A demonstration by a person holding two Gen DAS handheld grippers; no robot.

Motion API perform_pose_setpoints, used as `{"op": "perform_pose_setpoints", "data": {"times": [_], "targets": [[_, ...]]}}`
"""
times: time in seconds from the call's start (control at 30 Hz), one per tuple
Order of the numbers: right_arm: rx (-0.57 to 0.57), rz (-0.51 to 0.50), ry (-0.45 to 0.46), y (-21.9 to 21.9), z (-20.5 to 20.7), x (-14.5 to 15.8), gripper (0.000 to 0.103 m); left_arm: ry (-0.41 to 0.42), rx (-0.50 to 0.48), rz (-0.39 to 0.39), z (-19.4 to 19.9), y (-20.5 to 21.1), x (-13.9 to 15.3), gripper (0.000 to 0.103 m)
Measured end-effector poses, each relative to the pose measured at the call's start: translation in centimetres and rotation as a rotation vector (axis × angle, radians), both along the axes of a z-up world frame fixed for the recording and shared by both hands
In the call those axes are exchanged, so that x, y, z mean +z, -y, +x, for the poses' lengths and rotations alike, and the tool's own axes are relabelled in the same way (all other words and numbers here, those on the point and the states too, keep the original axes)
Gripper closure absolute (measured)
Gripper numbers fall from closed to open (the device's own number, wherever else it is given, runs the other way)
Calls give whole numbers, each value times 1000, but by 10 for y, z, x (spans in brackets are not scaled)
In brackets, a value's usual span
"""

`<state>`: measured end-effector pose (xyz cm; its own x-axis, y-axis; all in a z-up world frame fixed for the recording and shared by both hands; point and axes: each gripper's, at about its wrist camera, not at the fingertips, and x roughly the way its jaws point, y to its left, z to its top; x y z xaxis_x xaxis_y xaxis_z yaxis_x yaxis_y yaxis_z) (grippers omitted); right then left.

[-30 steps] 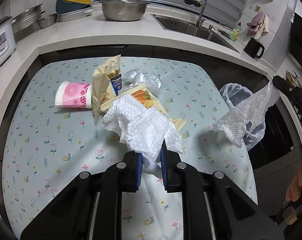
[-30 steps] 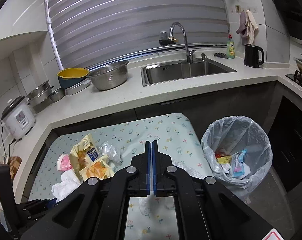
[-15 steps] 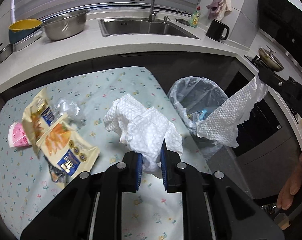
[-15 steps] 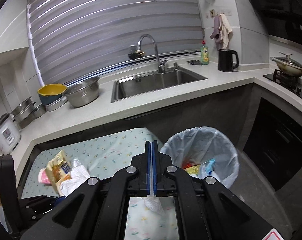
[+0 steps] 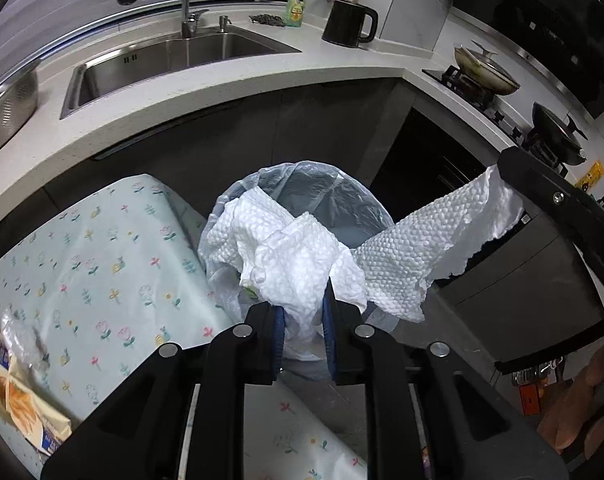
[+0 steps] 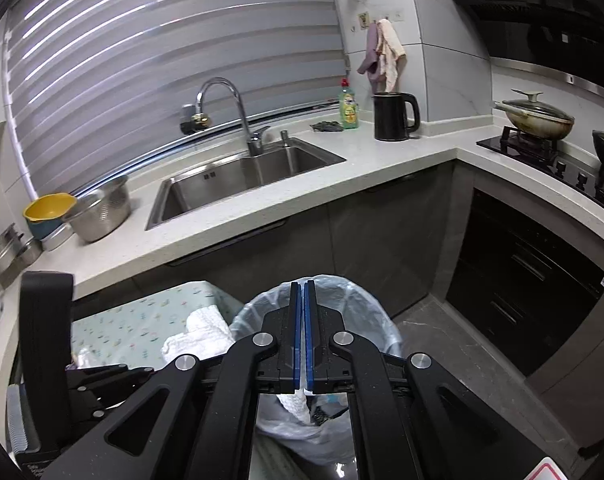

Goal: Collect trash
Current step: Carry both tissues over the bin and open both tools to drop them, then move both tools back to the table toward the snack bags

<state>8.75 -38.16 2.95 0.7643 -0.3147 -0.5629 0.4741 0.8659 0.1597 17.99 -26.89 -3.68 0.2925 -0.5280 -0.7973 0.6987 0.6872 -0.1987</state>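
Paper towels sit pinched in both grippers' fingers over the bin; only the right view shows trash inside.

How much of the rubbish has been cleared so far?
Some trash already lies in the lined bin. In hand: the left tool and right tool each hold a paper towel over it, unreleased. Left: snack wrappers on the table.

Both wrist views look down, close above shared trash bin.
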Motion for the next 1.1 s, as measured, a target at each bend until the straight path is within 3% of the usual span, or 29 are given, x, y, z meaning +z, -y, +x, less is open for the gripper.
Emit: {"op": "perform_pose_setpoints", "data": {"times": [0.13, 0.27, 0.47, 0.53, 0.6, 0.73, 0.87, 1.1], "targets": [[-16, 24, -8, 19, 14, -8, 101, -14, -14, 26, 13, 20, -18, 72], [-14, 5, -25, 21, 28, -13, 101, 27, -4, 27, 18, 24, -25, 35], [-8, -1, -37, 20, 51, -17, 101, 88, 29, 22, 19, 9, -16, 29], [-13, -9, -32, 16, 55, -16, 89, 105, 62, 18, 20, -2, -11, 25], [-10, -16, -14, 10, 56, -11, 69, 122, 84, 11, 19, -14, -6, 25], [25, -39, 3, -14, 53, 6, 68, 152, 154, 30, 19, -44, 5, 24], [74, -43, 48, -49, 39, 23, 46, 163, 226, 6, 12, -85, 18, 24], [208, -42, 48, -124, 28, 31, 44, 171, 371, -5, -3, -173, 30, 17]]}}
